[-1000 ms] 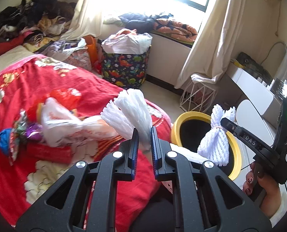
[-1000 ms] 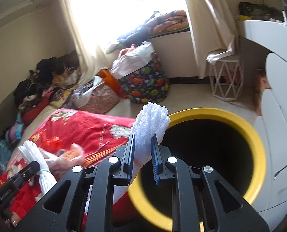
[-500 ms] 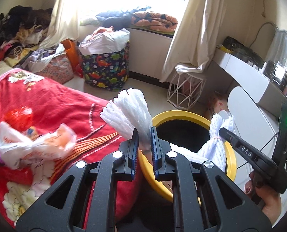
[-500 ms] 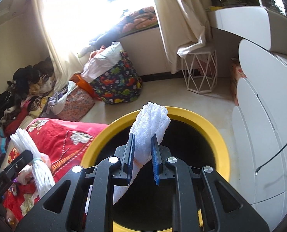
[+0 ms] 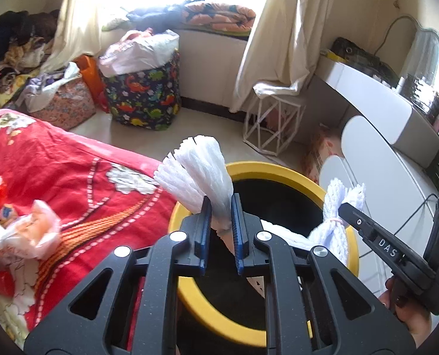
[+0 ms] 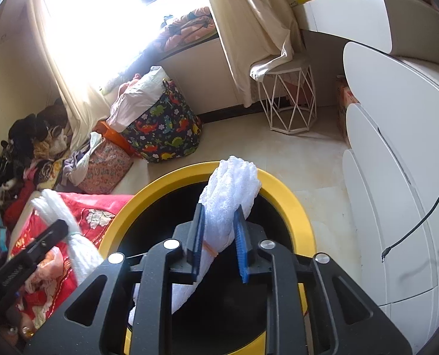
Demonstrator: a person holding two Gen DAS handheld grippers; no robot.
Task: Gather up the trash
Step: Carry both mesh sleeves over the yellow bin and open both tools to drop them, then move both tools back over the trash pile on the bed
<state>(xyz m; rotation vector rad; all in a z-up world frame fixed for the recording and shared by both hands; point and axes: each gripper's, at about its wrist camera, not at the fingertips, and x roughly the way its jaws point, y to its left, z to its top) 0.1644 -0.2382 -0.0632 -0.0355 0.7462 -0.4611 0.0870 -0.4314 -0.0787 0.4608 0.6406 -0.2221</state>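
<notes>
- Left tool [image 5: 220, 225]: pads pinched narrow on a white foam net bundle [image 5: 201, 168], held over the near rim of the yellow bin [image 5: 281, 173].
- Right tool [image 6: 219, 236]: gap wider, second white foam net [image 6: 229, 189] between the pads; whether they are gripping it I cannot tell. It hangs over the bin's black interior.
- Bin sits on the floor just beside the bed's red blanket [image 5: 71, 177].
- Plastic bag trash [image 5: 27, 233] lies on the blanket.

Soft white foam netting [image 6: 231, 195], smooth yellow plastic bin rim [image 6: 293, 207], matt black plastic claw [image 6: 219, 233], red embroidered cloth bedspread [image 5: 56, 171]
</notes>
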